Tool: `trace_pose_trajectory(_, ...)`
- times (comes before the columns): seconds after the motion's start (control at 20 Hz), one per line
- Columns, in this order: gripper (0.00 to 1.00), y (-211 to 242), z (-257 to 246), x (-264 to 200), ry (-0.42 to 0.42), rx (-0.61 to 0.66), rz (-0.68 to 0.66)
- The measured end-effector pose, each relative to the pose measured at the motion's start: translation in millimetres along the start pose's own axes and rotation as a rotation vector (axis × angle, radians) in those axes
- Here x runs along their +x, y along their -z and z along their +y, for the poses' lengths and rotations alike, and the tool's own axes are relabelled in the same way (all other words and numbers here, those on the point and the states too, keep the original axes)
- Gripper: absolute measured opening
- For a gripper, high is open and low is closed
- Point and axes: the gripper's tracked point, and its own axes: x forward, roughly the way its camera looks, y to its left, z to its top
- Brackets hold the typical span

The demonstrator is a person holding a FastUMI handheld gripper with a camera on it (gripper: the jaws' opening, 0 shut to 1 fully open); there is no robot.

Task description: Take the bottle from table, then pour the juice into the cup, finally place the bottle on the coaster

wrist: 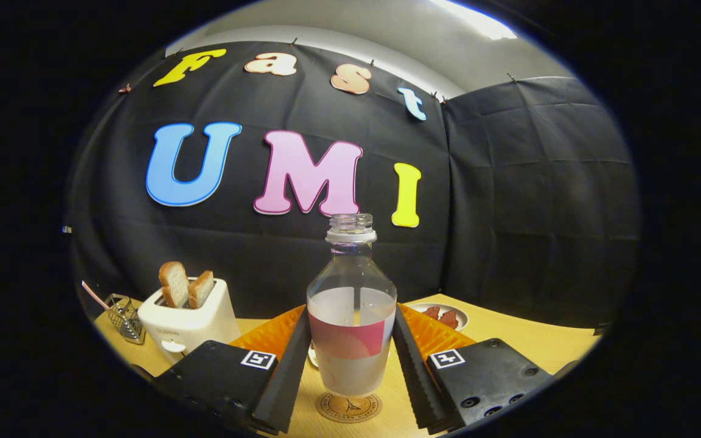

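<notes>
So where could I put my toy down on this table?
Bare wood lies right of the plate, past the fingers. It's crowded in the middle: the fingers press the bottle over the coaster, toaster and rack beside.

A cream-white plastic toaster [189, 325] stands on the light wooden desk [527, 340], two slices of browned toast [185, 285] upright in its slots; just beside it sits a small wire basket [124, 316]; well apart, a shallow white bowl [445, 316] holds reddish pieces.

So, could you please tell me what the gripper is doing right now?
Gripper: shut on the bottle, both fingers pressing its sides, just above the coaster.
</notes>
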Motion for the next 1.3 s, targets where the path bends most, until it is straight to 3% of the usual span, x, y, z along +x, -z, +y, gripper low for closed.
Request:
trace_pose_trajectory(0.5, 0.76, 74.5, -1.8, 14.2, 0.010, -0.026, 0.099)
trace_pose_trajectory(1.15, 0.78, 86.0, -6.4, 11.5, 0.016, -0.006, 0.126)
trace_pose_trajectory(1.25, 0.83, 86.5, -7.7, 12.0, 0.016, 0.002, 0.132)
trace_pose_trajectory(1.3, 0.94, 87.5, -9.2, 14.9, 0.020, -0.001, 0.129)
